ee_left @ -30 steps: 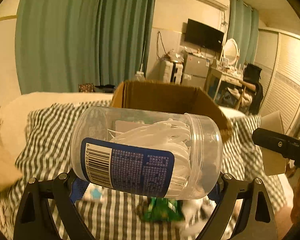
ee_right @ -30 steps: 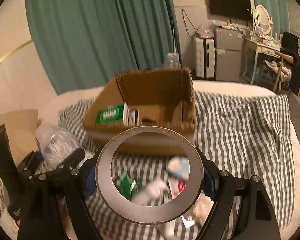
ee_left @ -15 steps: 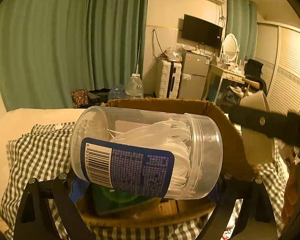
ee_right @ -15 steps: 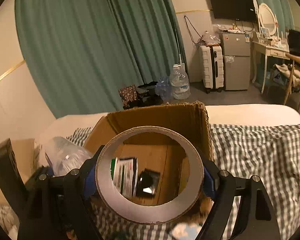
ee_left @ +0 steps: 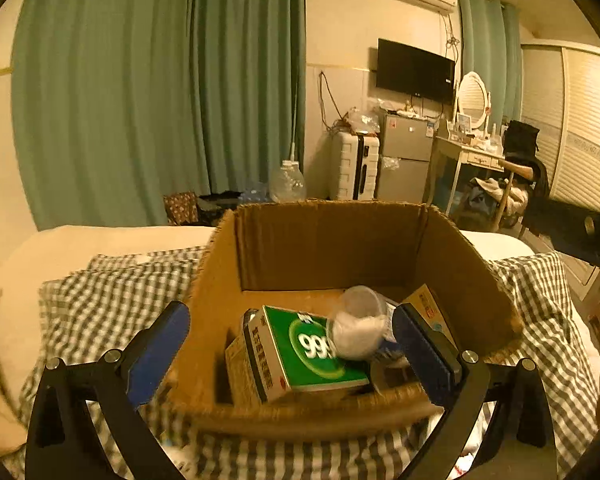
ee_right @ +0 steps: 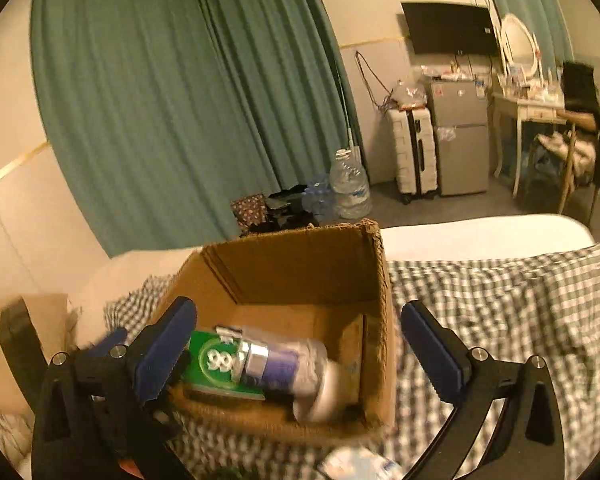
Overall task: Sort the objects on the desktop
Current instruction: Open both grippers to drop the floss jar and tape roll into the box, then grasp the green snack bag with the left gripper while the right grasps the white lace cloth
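An open cardboard box [ee_left: 452, 264] stands on the checked bedspread; it also shows in the right wrist view [ee_right: 296, 264]. Inside lie a green medicine carton [ee_left: 312, 352] and the clear jar of floss picks [ee_left: 360, 328], blurred. In the right wrist view the jar [ee_right: 296, 364] lies on the green carton [ee_right: 212, 360]. My left gripper [ee_left: 292, 348] is open and empty over the box's near edge. My right gripper [ee_right: 300, 348] is open and empty over the box. The tape roll is not in view.
The checked cloth [ee_right: 500, 300] covers the bed around the box. Loose items [ee_right: 360, 464] lie blurred on the cloth below the box. A curtain, a water bottle [ee_right: 350, 188], a suitcase and a fridge stand beyond the bed.
Both grippers have opened over the box. The floss jar has dropped from my left gripper into the box. The tape roll has left my right gripper and is out of sight.
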Tool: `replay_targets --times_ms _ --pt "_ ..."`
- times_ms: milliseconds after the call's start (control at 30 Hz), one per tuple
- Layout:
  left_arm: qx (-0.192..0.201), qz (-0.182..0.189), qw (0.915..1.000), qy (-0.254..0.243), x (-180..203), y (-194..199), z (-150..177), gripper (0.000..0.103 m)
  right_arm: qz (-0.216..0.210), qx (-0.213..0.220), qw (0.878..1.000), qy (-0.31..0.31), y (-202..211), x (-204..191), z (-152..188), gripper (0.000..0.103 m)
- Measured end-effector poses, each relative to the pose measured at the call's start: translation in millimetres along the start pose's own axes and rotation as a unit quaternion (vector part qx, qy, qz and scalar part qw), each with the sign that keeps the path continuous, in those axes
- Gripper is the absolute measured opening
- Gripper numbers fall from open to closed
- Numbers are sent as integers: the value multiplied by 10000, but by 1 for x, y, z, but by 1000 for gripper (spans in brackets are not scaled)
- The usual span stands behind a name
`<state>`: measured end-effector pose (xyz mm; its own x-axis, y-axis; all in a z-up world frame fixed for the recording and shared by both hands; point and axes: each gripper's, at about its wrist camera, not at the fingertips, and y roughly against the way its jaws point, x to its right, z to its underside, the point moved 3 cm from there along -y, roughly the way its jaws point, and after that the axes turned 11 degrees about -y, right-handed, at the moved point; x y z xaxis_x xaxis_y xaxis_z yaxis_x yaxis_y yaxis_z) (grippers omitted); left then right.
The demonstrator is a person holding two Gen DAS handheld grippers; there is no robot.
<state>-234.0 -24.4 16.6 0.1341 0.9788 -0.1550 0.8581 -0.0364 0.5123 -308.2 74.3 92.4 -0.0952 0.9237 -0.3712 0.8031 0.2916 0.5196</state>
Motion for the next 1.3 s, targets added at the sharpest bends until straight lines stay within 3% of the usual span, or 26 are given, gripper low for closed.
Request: replay_targets --times_ms 233,467,767,967,1267,1300 --pt "-116 53 9998 159 -16 68 34 103 23 -248 9996 -123 62 4 53 103" --pt "-546 123 9978 341 -9 95 95 103 369 -668 9970 -145 84 19 114 103" --pt "-1235 603 9905 64 44 61 160 103 982 -1370 9851 -354 63 68 177 103" --pt "-1343 976 9858 242 54 24 164 103 1283 -1699 9759 -476 39 88 192 103" --pt "-1501 1098 9821 297 55 -16 171 103 1865 -2155 9560 -694 0 111 201 102" --pt "-1511 1125 9816 312 55 -17 173 99 1906 -2186 9542 -733 -2 113 202 99"
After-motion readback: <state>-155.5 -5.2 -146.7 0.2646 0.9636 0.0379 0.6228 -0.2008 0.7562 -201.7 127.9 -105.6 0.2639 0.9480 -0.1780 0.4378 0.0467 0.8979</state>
